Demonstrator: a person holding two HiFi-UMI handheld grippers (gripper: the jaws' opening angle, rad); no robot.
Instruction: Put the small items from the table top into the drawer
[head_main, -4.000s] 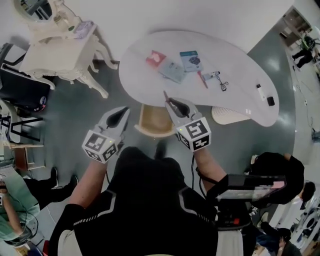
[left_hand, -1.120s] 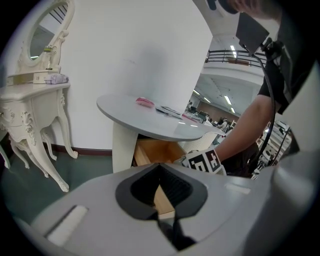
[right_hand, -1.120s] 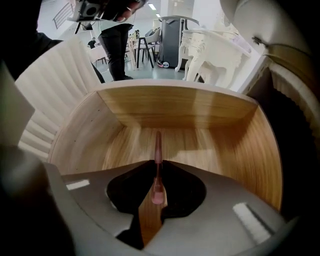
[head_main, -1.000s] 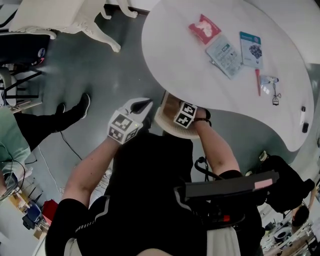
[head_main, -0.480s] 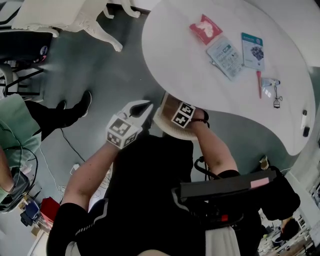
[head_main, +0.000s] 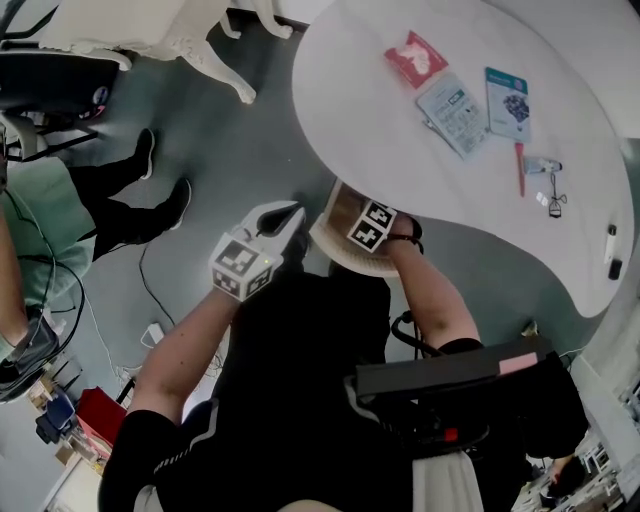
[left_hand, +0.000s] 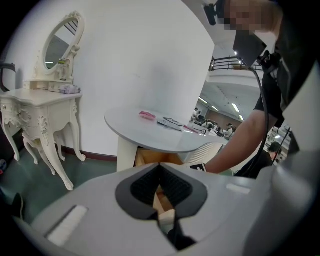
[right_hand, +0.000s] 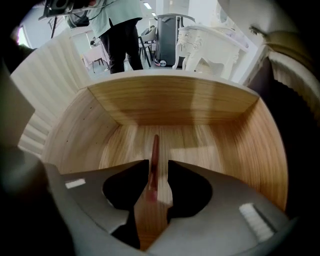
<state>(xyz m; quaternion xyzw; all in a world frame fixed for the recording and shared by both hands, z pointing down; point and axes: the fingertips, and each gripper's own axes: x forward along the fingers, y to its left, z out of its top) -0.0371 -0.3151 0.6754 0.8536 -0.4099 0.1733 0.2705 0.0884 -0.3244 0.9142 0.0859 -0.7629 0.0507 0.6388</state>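
**Clerk:** Item one?

**Checker:** Thin red stick (right_hand: 154, 160), inside the wooden drawer (right_hand: 175, 107), over its floor. It stands between the jaws of the right gripper (right_hand: 159, 165), close to one jaw. Those jaws are opening and the pads are not pressing on it.

**Clerk:** Drawer location?

**Checker:** Pulled out from under the near edge of the tabletop (head_main: 380, 140).

**Clerk:** Left gripper?

**Checker:** Left gripper (left_hand: 160, 167) hangs just left of the drawer, off the tabletop. Its tips meet and it holds nothing.

**Clerk:** Stock remaining on the tabletop?

**Checker:** Red packet (head_main: 416, 57), pale packet (head_main: 452, 113) and teal packet (head_main: 508, 101), grouped mid-top. Red pen (head_main: 520, 167), small white piece (head_main: 541, 165) and black wire tool (head_main: 552, 195), nearer the near edge. Small black item (head_main: 612, 243) at the right end.
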